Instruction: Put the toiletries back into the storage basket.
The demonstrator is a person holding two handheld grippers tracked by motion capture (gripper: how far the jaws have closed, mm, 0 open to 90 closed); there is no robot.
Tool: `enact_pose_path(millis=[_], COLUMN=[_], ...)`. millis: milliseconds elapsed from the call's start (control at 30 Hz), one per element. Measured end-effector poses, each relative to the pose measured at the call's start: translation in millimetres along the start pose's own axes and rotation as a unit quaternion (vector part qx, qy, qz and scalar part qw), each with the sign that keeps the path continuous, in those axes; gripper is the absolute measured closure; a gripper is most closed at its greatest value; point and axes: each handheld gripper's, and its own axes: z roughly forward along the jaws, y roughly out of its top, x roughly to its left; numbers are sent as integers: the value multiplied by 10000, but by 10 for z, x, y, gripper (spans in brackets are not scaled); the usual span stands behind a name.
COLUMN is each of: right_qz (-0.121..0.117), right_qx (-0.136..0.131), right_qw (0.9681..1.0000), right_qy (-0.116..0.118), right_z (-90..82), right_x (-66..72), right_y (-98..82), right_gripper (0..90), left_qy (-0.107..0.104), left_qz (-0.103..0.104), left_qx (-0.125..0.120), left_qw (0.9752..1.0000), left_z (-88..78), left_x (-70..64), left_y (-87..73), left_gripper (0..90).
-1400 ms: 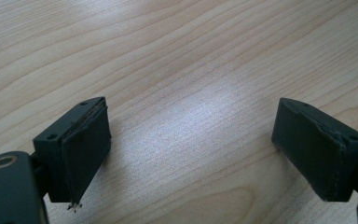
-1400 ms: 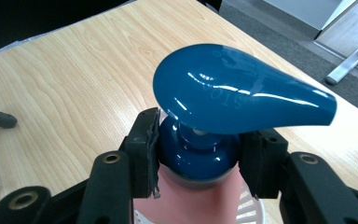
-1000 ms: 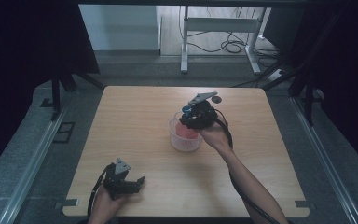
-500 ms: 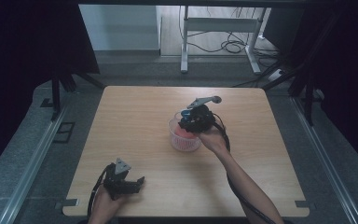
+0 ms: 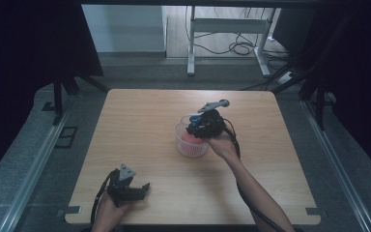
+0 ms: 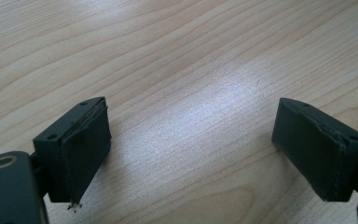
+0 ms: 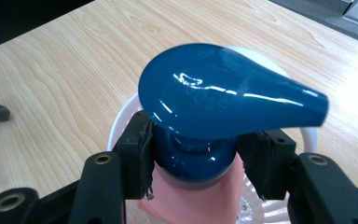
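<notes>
Two black pads of the right gripper, just easing apart, flank the glossy, probably slippery blue pump collar of the pink plastic bottle.

The light wooden worktop sits square in the high view, its grain running lengthwise and a bright sheen across the middle. Grey floor surrounds it, with a pale metal rail running down the left side and another rail down the right. Beyond the far edge stands a white metal frame, and black cables lie coiled on the floor beside it. Dark curtains hang at both sides.
</notes>
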Motion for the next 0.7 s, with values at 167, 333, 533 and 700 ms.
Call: enact_pose_path(millis=[167,333,533,700], right_qz=[-7,56,45,9], right_qx=[-21,-43,-103,-121], right_qw=[10000,10000,9999,9999], right_qy=[8,64,68,75], right_z=[-14,-43,-86,-116], right_x=[6,3,23,30], right_y=[4,12,17,8], right_gripper=[428,372,311,251], left_qy=[-1,-1,0,0], left_qz=[-4,-4,-6,-4], left_qx=[-2,-2,-4,-6], left_qw=[10000,10000,10000,10000], left_z=[1,1,2,2], left_x=[-1,-1,-1,-2], left_y=[0,0,1,2], left_gripper=[113,113,113,113])
